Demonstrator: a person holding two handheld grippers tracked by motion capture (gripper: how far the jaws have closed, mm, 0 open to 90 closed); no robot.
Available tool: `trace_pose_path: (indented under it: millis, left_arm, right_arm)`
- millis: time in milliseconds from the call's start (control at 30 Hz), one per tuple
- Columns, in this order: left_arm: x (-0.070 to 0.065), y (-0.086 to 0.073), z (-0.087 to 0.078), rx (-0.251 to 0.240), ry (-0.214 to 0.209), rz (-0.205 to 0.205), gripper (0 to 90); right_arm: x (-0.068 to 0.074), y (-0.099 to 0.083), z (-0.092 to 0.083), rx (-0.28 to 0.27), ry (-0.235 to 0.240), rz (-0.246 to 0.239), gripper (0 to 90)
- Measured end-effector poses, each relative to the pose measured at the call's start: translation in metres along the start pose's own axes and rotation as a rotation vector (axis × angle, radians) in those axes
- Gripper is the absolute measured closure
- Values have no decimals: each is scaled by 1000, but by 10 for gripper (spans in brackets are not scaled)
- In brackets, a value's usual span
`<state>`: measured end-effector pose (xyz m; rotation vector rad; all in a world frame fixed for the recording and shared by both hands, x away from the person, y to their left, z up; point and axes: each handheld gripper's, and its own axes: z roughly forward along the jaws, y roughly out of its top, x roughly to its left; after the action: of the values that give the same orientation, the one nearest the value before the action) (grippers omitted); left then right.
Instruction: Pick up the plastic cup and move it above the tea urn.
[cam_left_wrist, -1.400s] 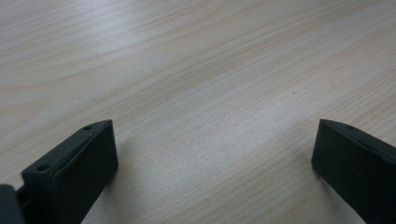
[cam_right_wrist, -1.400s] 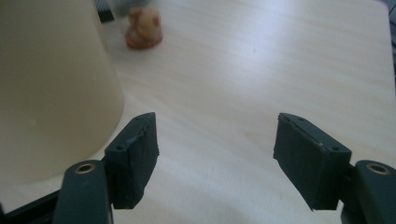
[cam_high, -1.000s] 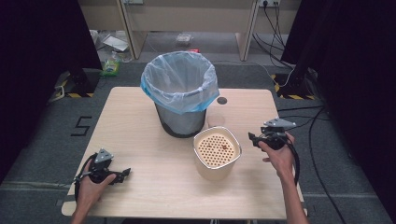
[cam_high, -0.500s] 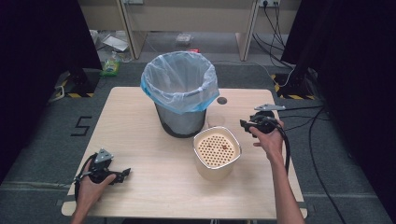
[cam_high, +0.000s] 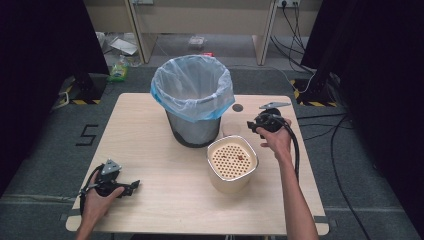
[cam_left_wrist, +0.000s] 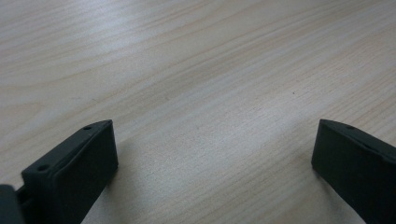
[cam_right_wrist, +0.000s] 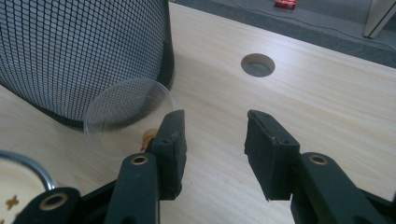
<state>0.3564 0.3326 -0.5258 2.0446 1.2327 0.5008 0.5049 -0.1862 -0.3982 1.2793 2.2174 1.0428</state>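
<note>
Even overhead light on the pale table (cam_high: 150, 130), dark surroundings, soft shadows, perhaps slight blur up close.

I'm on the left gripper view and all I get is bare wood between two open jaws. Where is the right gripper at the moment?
Observer: The right gripper is over the far right part of the table, beside the mesh bin, with its jaws pointing at the bin's foot.
Operator: Is it holding anything?
Observer: No. Its jaws have just been closing, but there is nothing between them except the table.
Operator: What's nearest to it?
Observer: A clear round piece at the foot of the bin, just beyond one jaw tip.
</note>
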Motion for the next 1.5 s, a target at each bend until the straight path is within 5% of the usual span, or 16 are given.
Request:
trace_pose_path:
  millis: [367, 867, 1167, 1400, 1500]
  left_arm:
    - [0, 0, 0, 0, -2, 2, 0]
    - [0, 0, 0, 0, -2, 2, 0]
    - [0, 0, 0, 0, -3, 2, 0]
    - [1, 0, 0, 0, -6, 4, 0]
    - [1, 0, 0, 0, -6, 4, 0]
  right_arm:
    - [12, 18, 26, 58, 57, -30, 649]
    - [16, 13, 55, 155, 94, -44, 725]
    - [14, 9, 59, 195, 103, -74, 828]
    - [9, 9, 50, 173, 111, -104, 870]
    - [5, 9, 43, 165, 69, -129, 873]
